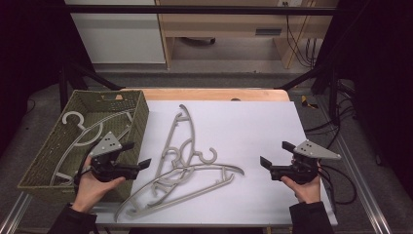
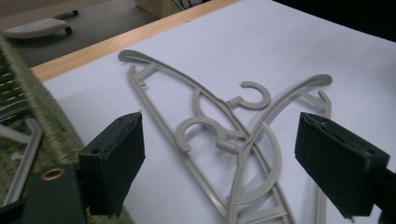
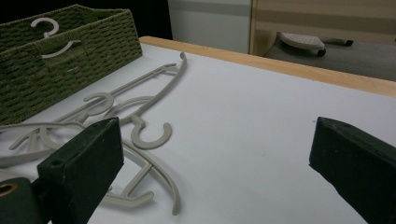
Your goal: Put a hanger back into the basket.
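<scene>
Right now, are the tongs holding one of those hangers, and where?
No. Both the left tongs and the right tongs are open with nothing between them. The grey hangers lie loose on the white table.

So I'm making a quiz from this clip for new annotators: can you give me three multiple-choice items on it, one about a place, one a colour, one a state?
1. Where is the basket?
A. table's left side
B. table's right side
C. on the floor

2. What colour are the hangers on the sheet?
A. red
B. grey
C. black

3. How is the left gripper?
A. shut on a hanger
B. open, holding nothing
C. lying in the basket

Answers:
1 A, the high view shows it at the left edge.
2 B, all are pale grey plastic.
3 B, its jaws stand apart above the hangers with nothing between them.
</scene>
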A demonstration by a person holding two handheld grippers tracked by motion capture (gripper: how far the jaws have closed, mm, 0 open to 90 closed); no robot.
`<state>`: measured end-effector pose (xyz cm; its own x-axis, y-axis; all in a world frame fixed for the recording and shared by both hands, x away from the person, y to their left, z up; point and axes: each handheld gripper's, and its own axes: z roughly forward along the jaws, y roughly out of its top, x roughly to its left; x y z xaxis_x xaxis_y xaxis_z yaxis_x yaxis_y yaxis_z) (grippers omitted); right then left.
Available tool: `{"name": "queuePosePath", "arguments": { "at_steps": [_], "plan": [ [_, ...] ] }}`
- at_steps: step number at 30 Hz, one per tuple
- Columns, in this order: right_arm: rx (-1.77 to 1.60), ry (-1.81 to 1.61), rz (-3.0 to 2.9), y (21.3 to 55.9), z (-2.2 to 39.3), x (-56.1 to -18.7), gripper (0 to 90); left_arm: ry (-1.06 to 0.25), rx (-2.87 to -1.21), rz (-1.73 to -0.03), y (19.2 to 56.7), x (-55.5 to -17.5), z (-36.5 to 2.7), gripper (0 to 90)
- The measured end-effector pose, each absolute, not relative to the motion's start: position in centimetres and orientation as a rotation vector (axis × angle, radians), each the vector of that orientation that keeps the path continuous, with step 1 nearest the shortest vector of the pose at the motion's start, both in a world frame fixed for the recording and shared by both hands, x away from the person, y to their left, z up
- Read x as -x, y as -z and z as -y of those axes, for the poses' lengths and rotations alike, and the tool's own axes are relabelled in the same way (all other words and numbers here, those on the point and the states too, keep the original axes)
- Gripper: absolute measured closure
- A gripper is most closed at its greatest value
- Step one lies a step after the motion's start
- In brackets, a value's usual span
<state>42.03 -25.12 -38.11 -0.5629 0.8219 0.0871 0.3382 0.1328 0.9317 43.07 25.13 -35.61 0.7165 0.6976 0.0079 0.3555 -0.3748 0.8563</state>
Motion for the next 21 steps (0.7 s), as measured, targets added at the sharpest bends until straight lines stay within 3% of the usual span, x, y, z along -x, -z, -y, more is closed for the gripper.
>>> {"name": "queuePosePath", "arguments": {
  "at_steps": [21],
  "plan": [
    [-1.106, -1.428, -1.972, 38.1, 25.0, -41.9, 3.5, -0.349, -2.266, -0.725, 38.8, -44.8, -18.5, 19.4]
  ]
}}
